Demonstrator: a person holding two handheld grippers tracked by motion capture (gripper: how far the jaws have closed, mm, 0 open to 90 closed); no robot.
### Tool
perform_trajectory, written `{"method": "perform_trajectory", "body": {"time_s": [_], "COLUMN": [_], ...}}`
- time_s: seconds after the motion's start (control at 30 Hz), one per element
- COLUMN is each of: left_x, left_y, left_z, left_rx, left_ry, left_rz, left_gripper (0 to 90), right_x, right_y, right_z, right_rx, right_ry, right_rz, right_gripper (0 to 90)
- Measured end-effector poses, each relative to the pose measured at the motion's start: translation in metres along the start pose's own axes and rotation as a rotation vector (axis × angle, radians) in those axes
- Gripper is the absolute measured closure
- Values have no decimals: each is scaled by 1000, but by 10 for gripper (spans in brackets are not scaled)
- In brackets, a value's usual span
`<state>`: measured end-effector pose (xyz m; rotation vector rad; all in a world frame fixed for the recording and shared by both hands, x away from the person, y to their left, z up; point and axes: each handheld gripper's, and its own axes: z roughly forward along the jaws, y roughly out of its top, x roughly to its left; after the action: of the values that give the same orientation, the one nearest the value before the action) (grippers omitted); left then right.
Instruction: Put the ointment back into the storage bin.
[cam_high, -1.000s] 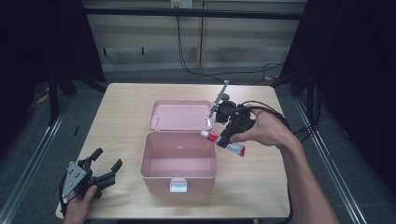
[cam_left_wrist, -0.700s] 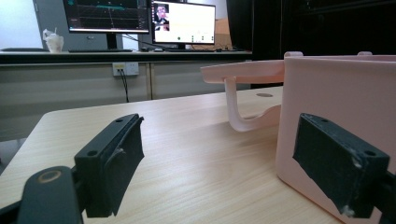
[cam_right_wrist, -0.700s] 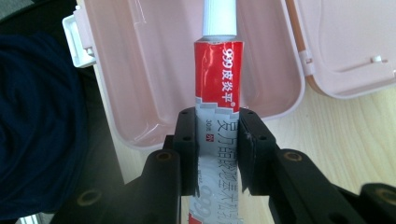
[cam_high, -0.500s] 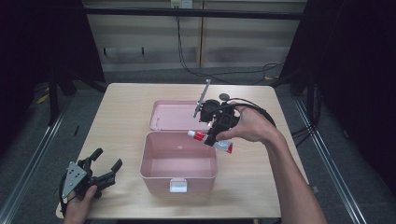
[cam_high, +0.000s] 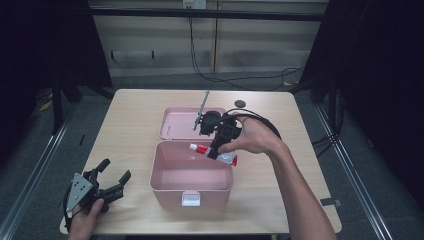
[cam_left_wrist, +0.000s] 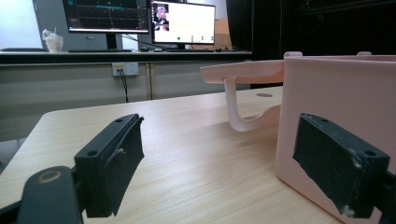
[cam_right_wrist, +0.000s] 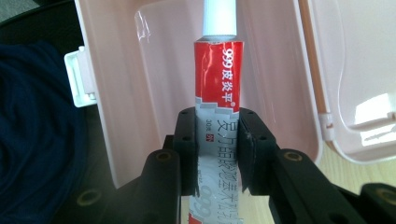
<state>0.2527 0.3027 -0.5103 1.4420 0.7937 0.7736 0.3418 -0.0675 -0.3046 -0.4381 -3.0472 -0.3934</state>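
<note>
An open pink box (cam_high: 192, 185) stands mid-table with its lid (cam_high: 180, 122) laid flat behind it. My right gripper (cam_high: 216, 150) is shut on a red, white and grey ointment tube (cam_high: 212, 152) with a white cap, held over the box's far right rim. In the right gripper view the tube (cam_right_wrist: 218, 93) sticks out from between the jaws over the box's hollow (cam_right_wrist: 154, 88). My left gripper (cam_high: 112, 177) rests open at the table's near left corner, jaws pointing at the box. In the left gripper view its pads (cam_left_wrist: 116, 163) are wide apart beside the box wall (cam_left_wrist: 336, 98).
A thin grey rod (cam_high: 202, 107) stands up by the lid at the back. A dark round mark (cam_high: 240, 104) lies on the tabletop behind the right hand. Monitors (cam_left_wrist: 140, 18) stand on a bench beyond the table. Bare wood lies left of the box.
My right gripper has carried the tube leftward and slightly down, from beside the box's right edge to over its far right rim. The left gripper has stayed put.
</note>
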Motion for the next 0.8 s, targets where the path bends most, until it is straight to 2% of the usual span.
{"method": "perform_trajectory", "body": {"time_s": [0.1,0.37,0.43,0.47,0.57,0.8], "left_x": [0,0,0,0,0,0], "left_y": [0,0,0,0,0,0], "left_z": [0,0,0,0,0,0], "left_rx": [0,0,-1,-1,-1,-2], "left_ry": [0,0,0,-1,0,-1], "left_rz": [0,0,1,0,1,1], "left_gripper": [157,157,157,157,157,157], "right_x": [0,0,0,-1,-1,-2], "right_y": [3,18,20,23,27,36], "right_z": [1,16,17,20,25,41], "right_rx": [-14,16,15,20,23,66], "right_ry": [-1,-4,-5,-21,-24,-16], "right_rz": [-10,-41,-36,-40,-49,-74], "right_gripper": [715,715,715,715,715,715]}}
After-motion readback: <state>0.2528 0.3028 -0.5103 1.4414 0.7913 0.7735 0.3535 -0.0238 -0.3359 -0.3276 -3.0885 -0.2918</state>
